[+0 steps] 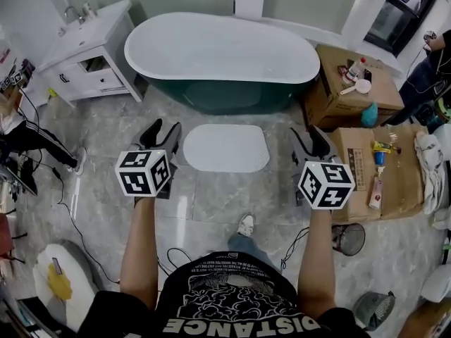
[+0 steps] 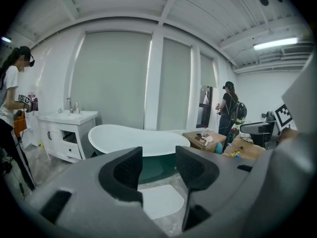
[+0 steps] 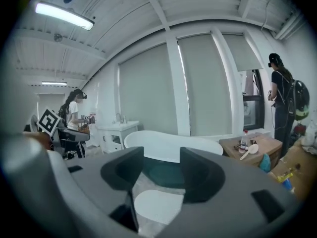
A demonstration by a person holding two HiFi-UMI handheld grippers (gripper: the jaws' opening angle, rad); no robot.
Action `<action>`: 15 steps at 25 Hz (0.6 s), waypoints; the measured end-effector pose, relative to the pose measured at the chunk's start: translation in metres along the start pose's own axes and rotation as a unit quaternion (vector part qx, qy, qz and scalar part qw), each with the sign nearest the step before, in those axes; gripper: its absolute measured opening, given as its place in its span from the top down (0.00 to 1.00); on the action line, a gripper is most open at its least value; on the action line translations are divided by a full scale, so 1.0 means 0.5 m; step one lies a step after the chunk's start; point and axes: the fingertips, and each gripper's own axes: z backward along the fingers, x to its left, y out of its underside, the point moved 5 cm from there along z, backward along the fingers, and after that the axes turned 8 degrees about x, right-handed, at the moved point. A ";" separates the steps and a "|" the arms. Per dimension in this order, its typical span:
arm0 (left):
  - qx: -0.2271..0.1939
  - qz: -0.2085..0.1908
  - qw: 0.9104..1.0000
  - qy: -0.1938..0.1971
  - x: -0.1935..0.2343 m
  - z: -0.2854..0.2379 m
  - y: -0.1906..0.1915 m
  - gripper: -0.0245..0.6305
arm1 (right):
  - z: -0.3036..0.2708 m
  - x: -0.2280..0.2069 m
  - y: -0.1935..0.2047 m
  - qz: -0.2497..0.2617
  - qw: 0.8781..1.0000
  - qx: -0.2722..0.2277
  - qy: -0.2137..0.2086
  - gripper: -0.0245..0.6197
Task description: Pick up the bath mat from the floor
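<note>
Bath mat (image 1: 226,148) is lying flat on the marbled floor (image 1: 211,203), just in front of the bathtub (image 1: 222,51), and its whole white, rounded outline is showing in the head view. In both gripper views the gripper bodies are covering its near part, so only a piece is showing through the gap between the fingers. The left gripper (image 1: 162,129) is hovering just left of the mat's left edge and the right gripper (image 1: 311,143) is hovering near its right edge. Neither is touching the mat, and each pair of fingers is standing apart with nothing clamped. The marker cubes are hiding the person's hands. Bare floor is lying open along the mat's near edge, down to the person's shoe (image 1: 245,225), and in narrow strips at both sides. The tub's dark base is closing off the far edge. Cardboard boxes (image 1: 384,178) are crowding the right side, and a white vanity (image 1: 88,51) is standing well off to the left.
</note>
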 end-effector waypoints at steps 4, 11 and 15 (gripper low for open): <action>0.004 0.003 1.000 -0.014 -0.011 -0.046 -0.020 0.62 | -0.045 -0.049 -0.013 0.000 1.000 0.006 -0.013 0.59; 0.012 0.006 0.999 -0.030 -0.037 -0.109 -0.047 0.60 | -0.104 -0.124 -0.036 -0.003 1.000 0.010 -0.028 0.57; 0.012 0.010 0.999 -0.043 -0.036 -0.119 -0.052 0.60 | -0.129 -0.148 -0.048 -0.003 0.999 0.007 -0.037 0.55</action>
